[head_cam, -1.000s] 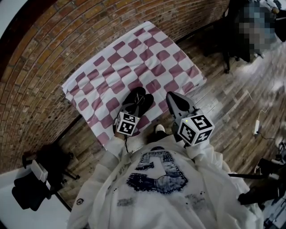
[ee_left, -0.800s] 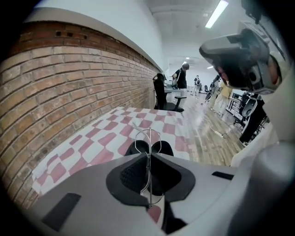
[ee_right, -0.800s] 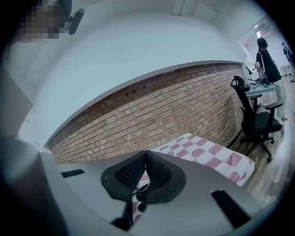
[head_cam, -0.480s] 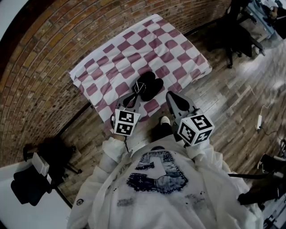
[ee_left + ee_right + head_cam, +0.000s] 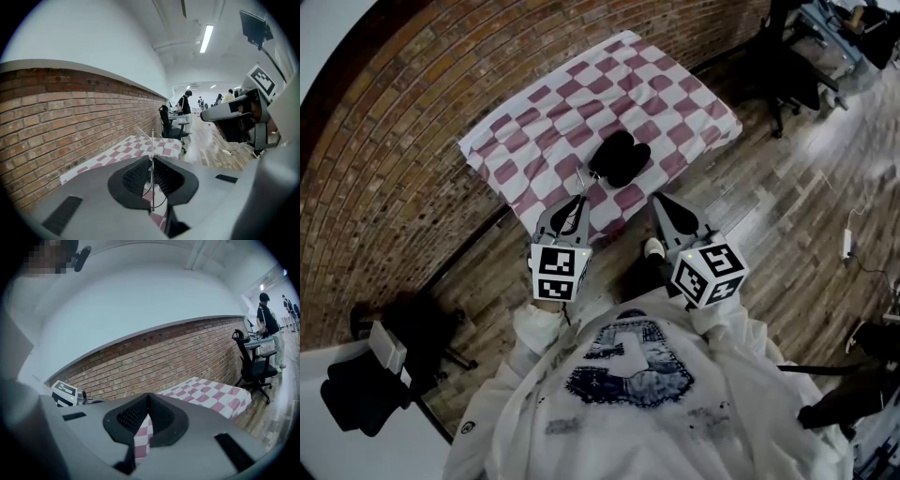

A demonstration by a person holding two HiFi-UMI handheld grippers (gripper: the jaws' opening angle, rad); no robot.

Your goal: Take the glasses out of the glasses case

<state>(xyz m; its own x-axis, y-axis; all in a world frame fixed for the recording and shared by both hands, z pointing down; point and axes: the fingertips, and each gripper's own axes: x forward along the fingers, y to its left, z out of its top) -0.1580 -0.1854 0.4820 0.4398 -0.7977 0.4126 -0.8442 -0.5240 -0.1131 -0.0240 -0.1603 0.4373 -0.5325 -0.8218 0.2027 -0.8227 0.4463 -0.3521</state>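
The left gripper (image 5: 573, 206) is held before the chest, pointing slightly down, and its jaws pinch the thin glasses (image 5: 152, 140). The right gripper (image 5: 662, 204) beside it has closed, empty jaws. The open case (image 5: 620, 157) lies on the checked counter (image 5: 675, 94).

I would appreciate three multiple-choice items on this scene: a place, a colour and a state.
1. Where does the black glasses case lie? A on the checkered cloth; B in a drawer; C on a shelf.
2. The cloth's squares are white and: A blue; B dark red; C green.
3. The left hand-held gripper is: A wide open; B shut on the glasses; C out of view.
A: it rests on the cloth. B: red squares show. B: its jaws clamp the thin frame.
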